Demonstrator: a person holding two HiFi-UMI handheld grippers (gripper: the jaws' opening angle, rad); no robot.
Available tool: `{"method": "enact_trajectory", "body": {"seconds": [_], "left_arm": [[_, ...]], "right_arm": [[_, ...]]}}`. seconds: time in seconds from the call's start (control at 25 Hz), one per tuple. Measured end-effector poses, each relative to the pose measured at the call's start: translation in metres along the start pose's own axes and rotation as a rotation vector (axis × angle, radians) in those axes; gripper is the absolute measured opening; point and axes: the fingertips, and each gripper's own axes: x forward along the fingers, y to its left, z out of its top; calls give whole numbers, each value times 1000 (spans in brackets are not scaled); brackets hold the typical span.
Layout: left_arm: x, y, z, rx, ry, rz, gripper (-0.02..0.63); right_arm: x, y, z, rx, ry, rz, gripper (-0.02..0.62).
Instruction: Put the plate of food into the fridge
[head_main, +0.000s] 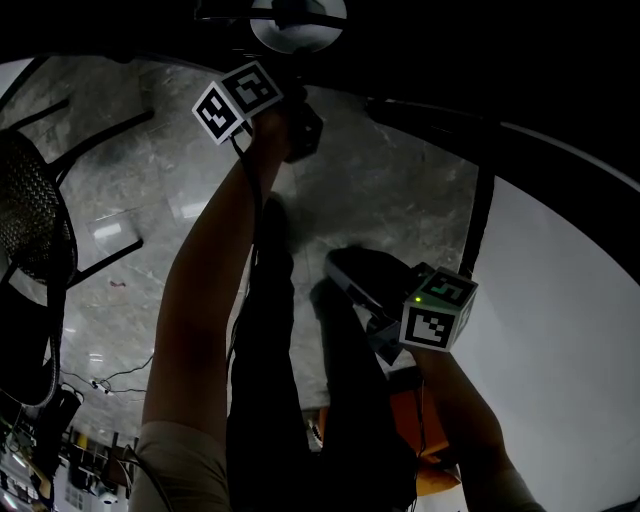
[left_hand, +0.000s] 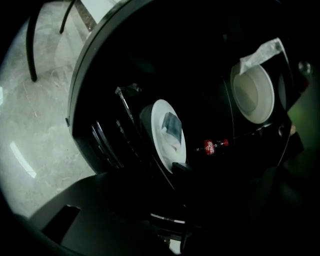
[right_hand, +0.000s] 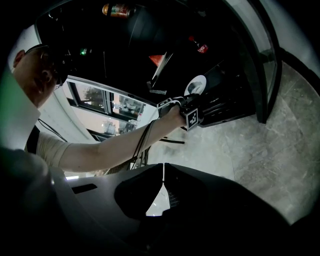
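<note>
The white plate of food (left_hand: 168, 132) sits inside the dark fridge (left_hand: 125, 60), with a pale wrapped piece on it. My left gripper (left_hand: 182, 167) is shut on the plate's near rim; one dark jaw tip lies over the rim, the rest is lost in shadow. In the head view my left arm reaches up, its marker cube (head_main: 237, 100) just below the plate (head_main: 297, 25). The right gripper view shows that gripper (right_hand: 192, 112) at the plate (right_hand: 195, 84). My right gripper (right_hand: 163, 170) hangs back over the floor, shut and holding nothing.
A small cola bottle (left_hand: 212, 146) lies right of the plate, and a white bowl (left_hand: 252, 90) with a paper strip stands further right. The fridge's glass door (right_hand: 262, 65) stands open. A black chair (head_main: 35, 230) is at the left on the grey marble floor (head_main: 390, 190).
</note>
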Motion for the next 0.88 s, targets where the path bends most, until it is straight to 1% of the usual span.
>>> {"method": "enact_trajectory", "body": {"seconds": [0.08, 0.2, 0.32, 0.52, 0.64, 0.76, 0.88], "left_arm": [[3, 1, 2, -3, 5, -3, 127], [7, 0, 6, 15, 14, 1, 134], [10, 0, 5, 23, 21, 8, 148], [16, 0, 7, 41, 43, 23, 168], [18, -1, 7, 45, 47, 22, 172], [15, -2, 7, 86, 64, 25, 173], [9, -6, 4, 116, 74, 13, 195]], "right_arm": [[-1, -2, 0, -2, 0, -1, 25], [0, -4, 1, 3, -5, -6, 25], [-3, -8, -3, 23, -3, -10, 25], [-3, -11, 0, 12, -9, -15, 25], [-3, -12, -6, 32, -4, -18, 25], [-1, -12, -6, 21, 0, -20, 26], [0, -10, -3, 9, -7, -19, 26]]}}
